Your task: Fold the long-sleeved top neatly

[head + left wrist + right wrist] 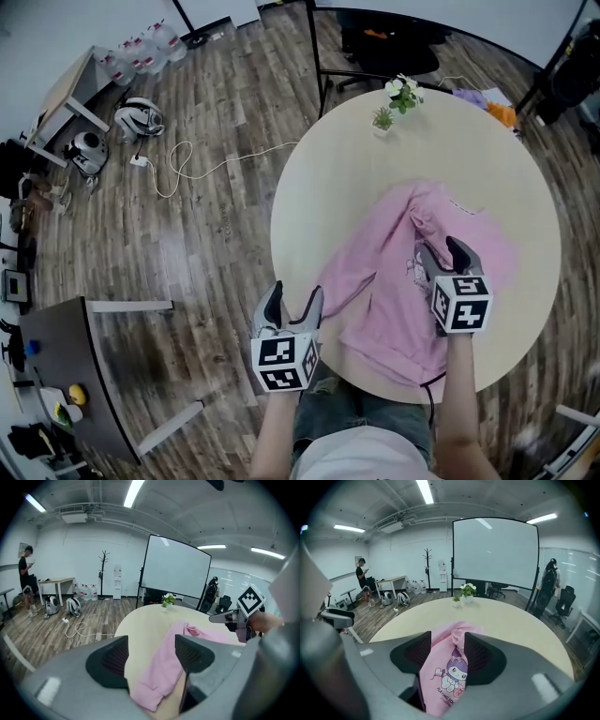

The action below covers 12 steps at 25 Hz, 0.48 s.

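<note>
A pink long-sleeved top lies rumpled on the round beige table, its hem toward the near edge and one sleeve trailing to the left. A cartoon print shows on its front. My left gripper hovers at the table's near-left edge, jaws open, with the sleeve's cuff on the table just beyond them. My right gripper hangs open above the top's right part, nothing between its fingers. In the left gripper view the right gripper shows at the right.
Two small potted plants stand at the table's far edge. Beyond them are a whiteboard stand and office chairs. A white cable lies on the wood floor to the left. A person stands by a far desk.
</note>
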### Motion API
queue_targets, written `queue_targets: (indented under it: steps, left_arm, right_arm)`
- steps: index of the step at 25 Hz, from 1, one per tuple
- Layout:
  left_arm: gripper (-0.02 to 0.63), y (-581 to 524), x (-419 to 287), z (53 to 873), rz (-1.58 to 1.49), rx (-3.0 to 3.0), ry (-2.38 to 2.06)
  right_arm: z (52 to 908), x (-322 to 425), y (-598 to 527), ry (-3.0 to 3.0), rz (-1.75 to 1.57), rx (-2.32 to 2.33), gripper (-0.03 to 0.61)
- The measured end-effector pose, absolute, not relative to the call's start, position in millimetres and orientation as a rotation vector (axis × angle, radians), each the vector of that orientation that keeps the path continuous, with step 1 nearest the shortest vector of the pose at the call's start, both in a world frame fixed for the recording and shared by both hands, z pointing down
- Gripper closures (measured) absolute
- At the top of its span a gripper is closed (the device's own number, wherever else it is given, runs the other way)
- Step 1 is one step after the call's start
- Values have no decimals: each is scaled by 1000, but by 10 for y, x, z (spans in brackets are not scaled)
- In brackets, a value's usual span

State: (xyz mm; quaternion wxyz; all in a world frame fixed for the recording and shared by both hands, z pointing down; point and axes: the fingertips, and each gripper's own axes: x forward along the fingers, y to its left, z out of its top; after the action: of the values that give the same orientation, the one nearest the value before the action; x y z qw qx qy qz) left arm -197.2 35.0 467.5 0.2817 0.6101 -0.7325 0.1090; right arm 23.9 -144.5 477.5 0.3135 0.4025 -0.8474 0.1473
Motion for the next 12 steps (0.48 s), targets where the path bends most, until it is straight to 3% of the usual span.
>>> queue_targets:
  steps: [12]
  left_arm:
    - [190,821,-1771,5334,271,1437,-1898]
  right_arm:
    - [4822,309,-1020,-2247,340,1052,330]
